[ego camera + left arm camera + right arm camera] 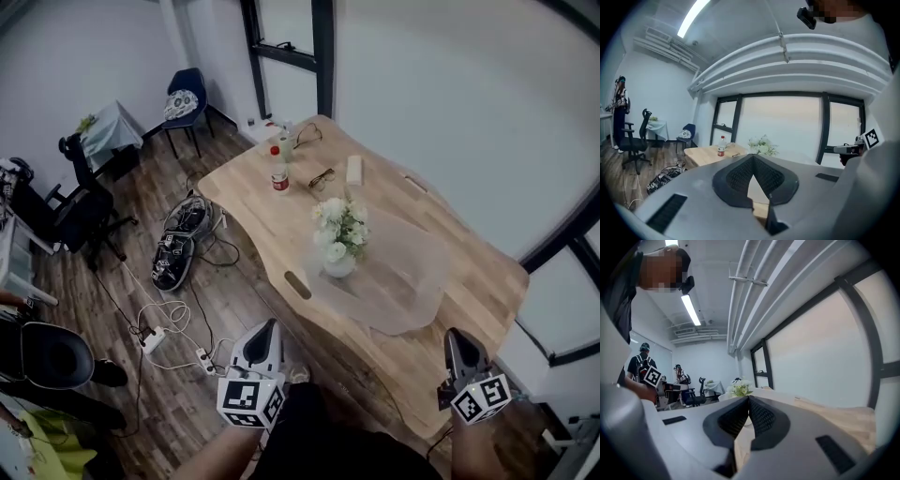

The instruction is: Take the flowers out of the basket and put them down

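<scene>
Left tongs [270, 326]: grey, with a marker cube at the rear. The jaws are clenched tip to tip with nothing between them, and they hang off the desk's near edge, over the floor.
Right tongs [454, 336]: likewise clenched and empty, above the desk's near end.
Light wooden desk [469, 272], rounded edges.
Translucent plastic sheet [412, 281], spread on the desk's near half.
Bunch of white and pale-green flowers [340, 228]: upright in a small white basket [339, 266] at the sheet's far-left edge, mid-desk, well apart from both tongs.
Red can [279, 182] and red-capped bottle [277, 150]: far end, not involved.
Step in hand, as judged: the approach; the flowers are not yet lifted out.
Next move calls for carrying one pair of tongs forward to the stems, unclenching it, and closing just above the basket rim — the other perhaps steadying the basket.
</scene>
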A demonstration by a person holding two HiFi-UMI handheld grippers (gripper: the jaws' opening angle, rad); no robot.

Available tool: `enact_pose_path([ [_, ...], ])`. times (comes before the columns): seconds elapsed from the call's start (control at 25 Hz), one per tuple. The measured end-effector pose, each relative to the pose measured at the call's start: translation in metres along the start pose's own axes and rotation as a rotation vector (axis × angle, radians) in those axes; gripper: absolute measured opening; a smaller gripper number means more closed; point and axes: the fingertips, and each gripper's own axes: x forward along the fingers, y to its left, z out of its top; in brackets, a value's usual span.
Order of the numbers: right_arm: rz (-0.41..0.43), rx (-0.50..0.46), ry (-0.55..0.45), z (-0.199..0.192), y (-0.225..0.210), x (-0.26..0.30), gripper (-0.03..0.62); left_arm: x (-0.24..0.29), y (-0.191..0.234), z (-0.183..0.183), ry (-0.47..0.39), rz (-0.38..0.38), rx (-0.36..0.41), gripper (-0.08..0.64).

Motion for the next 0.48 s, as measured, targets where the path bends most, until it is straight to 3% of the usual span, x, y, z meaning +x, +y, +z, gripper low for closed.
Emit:
enact_pose_path([
  [0.32, -0.096, 0.010, 0.009, 0.031, -0.008, 0.078, 0.021, 0.104, 0.044, 0.029, 0.060, -0.121, -0.002, 0.005],
  [0.48, -0.110, -0.010, -0.024, 0.053, -0.006, 0.111, 0.021, 0.138, 0.056, 0.042, 0.040, -0.180, 0.030, 0.005],
])
